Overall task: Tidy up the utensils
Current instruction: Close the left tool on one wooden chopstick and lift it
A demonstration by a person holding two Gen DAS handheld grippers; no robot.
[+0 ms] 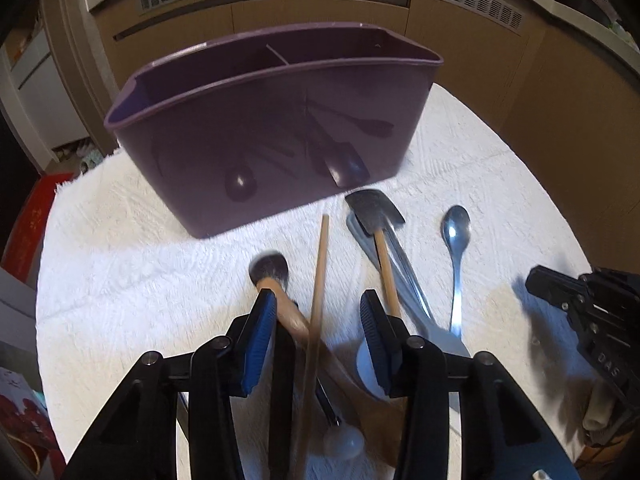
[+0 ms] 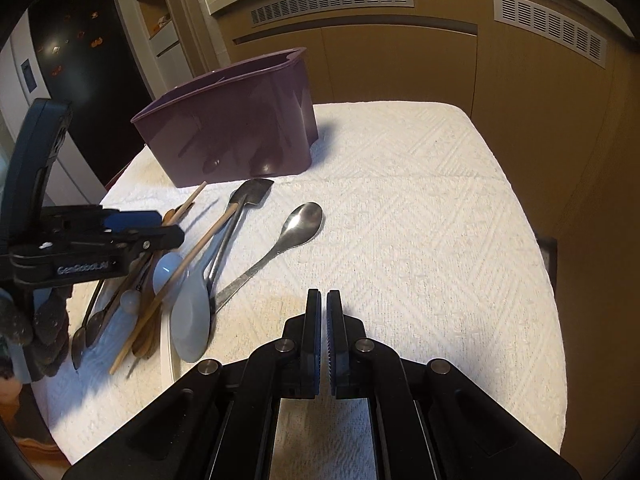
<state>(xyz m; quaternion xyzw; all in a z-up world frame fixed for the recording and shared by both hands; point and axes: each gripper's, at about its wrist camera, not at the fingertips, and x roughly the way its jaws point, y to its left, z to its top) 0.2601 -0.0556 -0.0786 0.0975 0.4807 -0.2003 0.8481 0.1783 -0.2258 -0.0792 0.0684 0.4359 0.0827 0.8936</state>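
Barely started, by my read. Purple caddy (image 1: 272,120) stands at the far end of the towel-covered surface (image 2: 420,220); no utensil visible inside. All utensils lie loose in front of it: brush (image 1: 269,270), chopstick (image 1: 319,276), spatula (image 1: 374,210), steel spoon (image 1: 456,232).

Left gripper (image 1: 318,330) jaws half open, straddling brush handle and chopstick, no grip yet. Right gripper (image 2: 324,332) jaws shut, empty, over bare towel.
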